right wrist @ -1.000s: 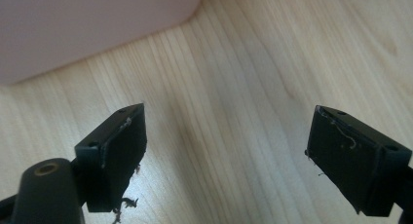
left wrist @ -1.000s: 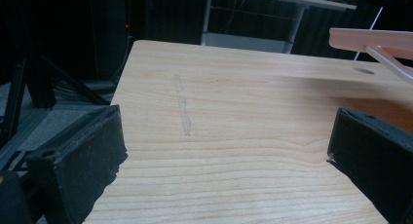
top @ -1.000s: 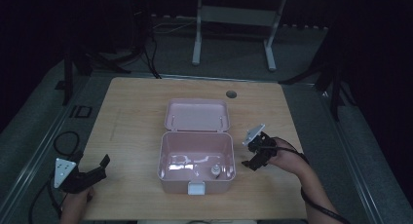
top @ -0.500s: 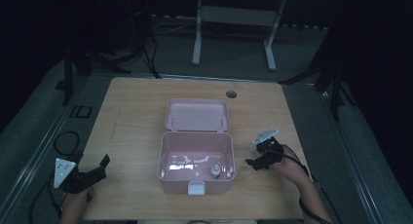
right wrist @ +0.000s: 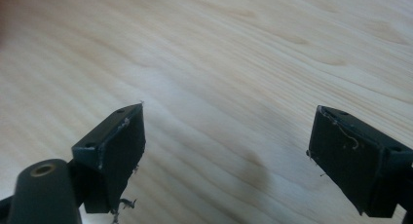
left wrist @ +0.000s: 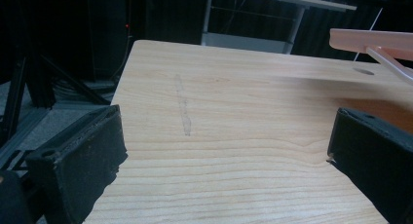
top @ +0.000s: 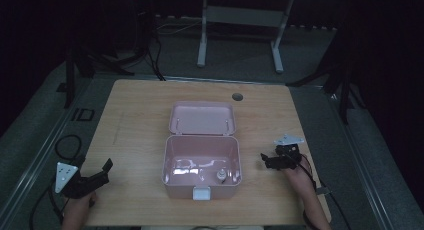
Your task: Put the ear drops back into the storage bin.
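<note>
Pale wooden worktop [top: 140, 115] | open pink plastic box [top: 201, 165], lid back, centre, small metallic object [top: 219, 176] inside near right corner | left tool [top: 102, 171] released, near left edge | right tool [top: 266, 160] released, empty, right of box

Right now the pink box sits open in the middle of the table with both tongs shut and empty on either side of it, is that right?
Not quite: both tongs are open, not shut. The left gripper view and right gripper view each show the black jaws spread wide over bare wood. The rest holds: the pink box sits open mid-table, with the left tongs and right tongs empty on either side.
</note>
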